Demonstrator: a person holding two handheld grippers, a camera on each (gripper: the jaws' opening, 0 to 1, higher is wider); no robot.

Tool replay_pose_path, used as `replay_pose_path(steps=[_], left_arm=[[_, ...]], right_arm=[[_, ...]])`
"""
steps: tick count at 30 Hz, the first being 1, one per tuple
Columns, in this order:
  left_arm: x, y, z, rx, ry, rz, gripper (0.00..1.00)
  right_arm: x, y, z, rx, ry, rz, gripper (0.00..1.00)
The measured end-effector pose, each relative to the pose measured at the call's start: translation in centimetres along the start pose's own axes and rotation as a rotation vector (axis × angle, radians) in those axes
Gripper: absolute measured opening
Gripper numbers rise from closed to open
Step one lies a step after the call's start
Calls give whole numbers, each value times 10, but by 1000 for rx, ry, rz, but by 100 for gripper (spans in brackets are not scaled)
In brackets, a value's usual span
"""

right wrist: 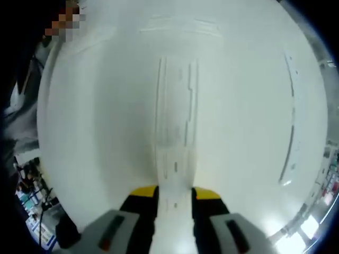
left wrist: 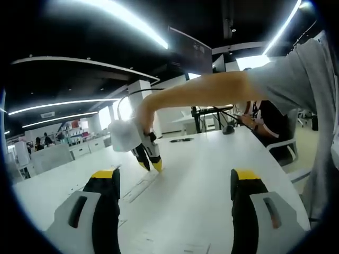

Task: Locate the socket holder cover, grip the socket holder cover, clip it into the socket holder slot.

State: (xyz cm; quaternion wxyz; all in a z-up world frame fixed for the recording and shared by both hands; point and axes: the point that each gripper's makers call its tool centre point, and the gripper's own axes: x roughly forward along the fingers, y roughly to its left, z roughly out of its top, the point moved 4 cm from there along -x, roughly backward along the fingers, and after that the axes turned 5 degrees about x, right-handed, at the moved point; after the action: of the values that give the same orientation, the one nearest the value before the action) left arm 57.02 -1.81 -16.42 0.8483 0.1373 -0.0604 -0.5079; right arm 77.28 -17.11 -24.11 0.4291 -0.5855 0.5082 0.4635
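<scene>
In the right gripper view a long white socket holder (right wrist: 175, 100) with two raised rails lies on the white table (right wrist: 95, 116), running away from me. A short white socket holder cover (right wrist: 174, 168) sits over its near end. My right gripper (right wrist: 175, 191) is shut on that cover, its yellow-tipped jaws pressed against both sides. In the left gripper view the right gripper (left wrist: 151, 166), held by a person's hand, points down onto the holder (left wrist: 139, 188). My left gripper (left wrist: 175, 177) hangs above the table with its jaws wide apart and nothing between them.
A thin white strip (right wrist: 291, 121) lies on the table to the right, and faint strips (right wrist: 180, 26) at the far end. The person's arm (left wrist: 212, 90) crosses above the table (left wrist: 212, 159). An office chair (left wrist: 283, 148) stands at the table's right edge.
</scene>
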Motion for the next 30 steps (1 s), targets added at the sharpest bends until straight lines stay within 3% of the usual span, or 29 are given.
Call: replay_pose_path(steps=[10,15,30], left_arm=[[0,-3,-2,-4,4,-4,84],[1,-2,-3,-4,6,-1,84],[1,-4,-3,3,10,-10,84]], right_arm=[[1,1,-1,22,10,11,26],[3,-5,-6,19,54,2,26],[2,1,-1,10,63,16,26]])
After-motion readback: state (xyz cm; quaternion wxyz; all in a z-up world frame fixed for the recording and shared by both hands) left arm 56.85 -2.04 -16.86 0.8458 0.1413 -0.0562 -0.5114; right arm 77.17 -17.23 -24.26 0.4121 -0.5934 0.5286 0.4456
